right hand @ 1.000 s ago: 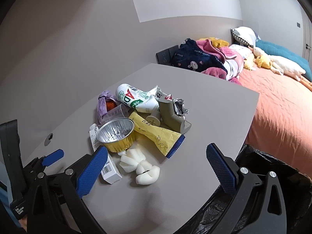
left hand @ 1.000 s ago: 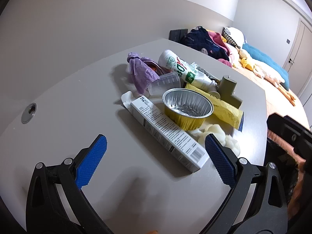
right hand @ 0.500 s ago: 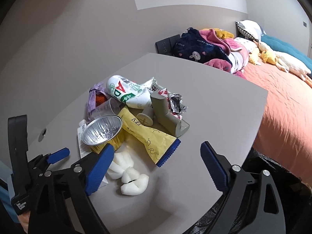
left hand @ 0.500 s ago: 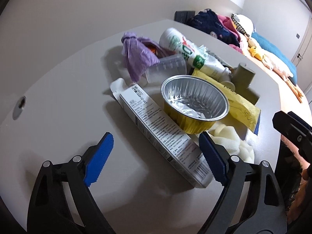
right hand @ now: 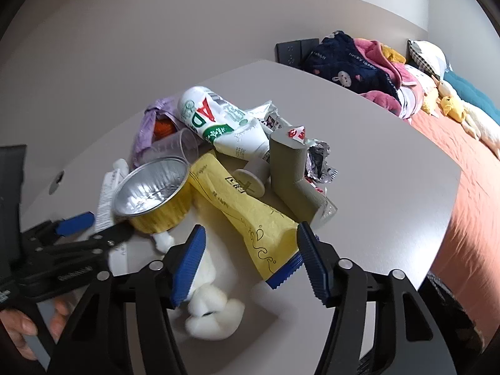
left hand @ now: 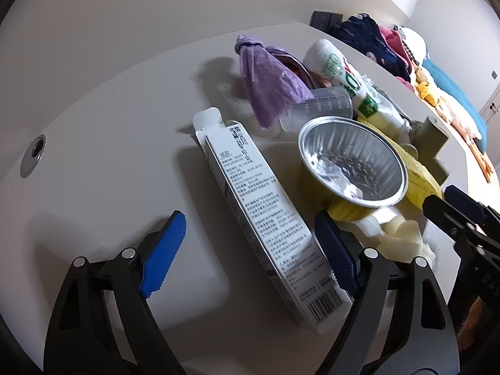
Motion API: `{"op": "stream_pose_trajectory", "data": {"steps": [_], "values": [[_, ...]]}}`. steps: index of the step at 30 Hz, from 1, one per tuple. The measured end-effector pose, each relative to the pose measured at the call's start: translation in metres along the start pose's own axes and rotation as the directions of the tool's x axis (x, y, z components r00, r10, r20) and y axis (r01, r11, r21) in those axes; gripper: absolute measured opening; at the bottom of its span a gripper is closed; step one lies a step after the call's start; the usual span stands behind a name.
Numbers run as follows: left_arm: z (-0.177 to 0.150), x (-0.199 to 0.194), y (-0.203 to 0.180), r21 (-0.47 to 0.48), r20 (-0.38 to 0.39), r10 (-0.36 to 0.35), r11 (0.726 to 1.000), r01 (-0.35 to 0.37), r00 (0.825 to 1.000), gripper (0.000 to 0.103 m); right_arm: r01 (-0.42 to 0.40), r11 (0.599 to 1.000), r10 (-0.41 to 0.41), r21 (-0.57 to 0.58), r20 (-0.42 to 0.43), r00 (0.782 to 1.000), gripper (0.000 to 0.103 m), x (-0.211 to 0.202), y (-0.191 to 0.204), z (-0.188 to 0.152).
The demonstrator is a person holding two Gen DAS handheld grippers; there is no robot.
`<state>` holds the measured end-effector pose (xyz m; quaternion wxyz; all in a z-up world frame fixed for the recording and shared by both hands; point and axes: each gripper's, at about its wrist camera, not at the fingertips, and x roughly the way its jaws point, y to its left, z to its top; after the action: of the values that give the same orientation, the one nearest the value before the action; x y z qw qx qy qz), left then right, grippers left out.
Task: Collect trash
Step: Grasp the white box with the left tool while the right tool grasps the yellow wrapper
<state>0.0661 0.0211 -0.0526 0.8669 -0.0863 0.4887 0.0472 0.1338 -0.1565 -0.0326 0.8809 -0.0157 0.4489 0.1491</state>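
Note:
A heap of trash lies on the grey table (left hand: 109, 118). My left gripper (left hand: 250, 256) hangs low over a long white printed box (left hand: 259, 206). The box's near end lies between its closing jaws. The left pad stands well clear of the box. My right gripper (right hand: 250, 264) straddles the blue-capped end of a yellow pouch (right hand: 250, 218). Its jaws are closing too, with a gap still on the left side. A foil cup (left hand: 353, 162) with a yellow outside sits between the box and the pouch. White foam pieces (right hand: 212, 306) lie under the right gripper's left finger.
Behind lie a knotted purple bag (left hand: 272, 78), a clear measuring cup (left hand: 322, 106), a white bottle with green print (right hand: 218, 118), a grey-green L-shaped piece (right hand: 290, 172) and crumpled foil (right hand: 318, 162). A bed (right hand: 468, 187) borders the table's right edge, with a black bag (right hand: 453, 312) below.
Both grippers have come down and forward toward the heap. Their jaws have narrowed, the right more than the left. The box and the pouch now lie between the pads.

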Motion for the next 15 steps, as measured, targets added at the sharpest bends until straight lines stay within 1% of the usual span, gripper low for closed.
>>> {"op": "stream_pose_trajectory", "data": {"steps": [1,2,3,4,5,6,7,8,9,10,11,12,13,15], "values": [[0.001,0.0,0.001,0.002,0.003,0.011,1.0,-0.011,1.0,0.077,0.002,1.0,-0.002,-0.002,-0.006,1.0,0.058,0.003,0.0,0.0],[0.002,0.0,0.001,0.004,0.01,0.014,1.0,-0.015,1.0,0.071,0.004,1.0,-0.004,-0.004,-0.018,1.0,0.054,0.007,-0.001,0.001],[0.002,0.0,0.001,0.008,0.016,0.021,1.0,-0.021,1.0,0.063,0.005,1.0,-0.005,-0.003,-0.027,1.0,0.051,0.011,-0.003,0.001],[0.003,0.0,0.001,0.017,0.023,0.027,0.999,-0.028,0.999,0.059,0.006,1.0,-0.006,-0.002,-0.035,0.999,0.046,0.015,-0.004,0.001],[0.004,0.001,0.001,0.02,0.028,0.033,0.999,-0.034,0.999,0.051,0.008,1.0,-0.008,-0.002,-0.043,0.999,0.041,0.019,-0.005,0.0],[0.005,0.001,0.002,0.02,0.033,0.038,0.999,-0.039,0.999,0.045,0.01,1.0,-0.01,-0.001,-0.045,0.999,0.039,0.021,-0.006,0.0],[0.005,0.001,0.003,0.017,0.041,0.042,0.999,-0.043,0.998,0.043,0.003,1.0,-0.002,0.003,-0.041,0.999,0.038,0.021,-0.007,-0.001],[0.005,0.001,0.005,0.014,0.047,0.044,0.999,-0.045,0.998,0.038,-0.003,1.0,0.003,0.011,-0.038,0.999,0.032,0.021,-0.009,-0.001],[0.005,0.001,0.007,0.01,0.052,0.048,0.999,-0.048,0.997,0.031,-0.005,1.0,0.005,0.016,-0.035,0.999,0.03,0.02,-0.01,-0.001],[0.005,0.0,0.009,0.005,0.06,0.054,0.999,-0.054,0.997,0.027,-0.013,1.0,0.014,0.022,-0.028,1.0,0.025,0.02,-0.011,-0.001],[0.004,0.0,0.011,0.004,0.064,0.054,0.999,-0.054,0.996,0.027,-0.028,0.999,0.029,0.028,-0.026,0.999,0.02,0.019,-0.012,-0.001],[0.003,-0.001,0.013,0.004,0.068,0.049,0.999,-0.049,0.996,0.027,-0.038,0.999,0.039,0.03,-0.023,0.999,0.018,0.017,-0.011,-0.001],[0.002,-0.003,0.016,0.001,0.071,0.046,0.999,-0.046,0.996,0.027,-0.043,0.999,0.044,0.028,-0.018,0.999,0.013,0.016,-0.011,-0.002],[-0.001,-0.005,0.02,-0.017,0.071,0.03,0.999,-0.029,0.997,0.027,-0.061,0.997,0.061,0.037,0.0,0.998,0.01,0.011,-0.009,-0.003]]}}
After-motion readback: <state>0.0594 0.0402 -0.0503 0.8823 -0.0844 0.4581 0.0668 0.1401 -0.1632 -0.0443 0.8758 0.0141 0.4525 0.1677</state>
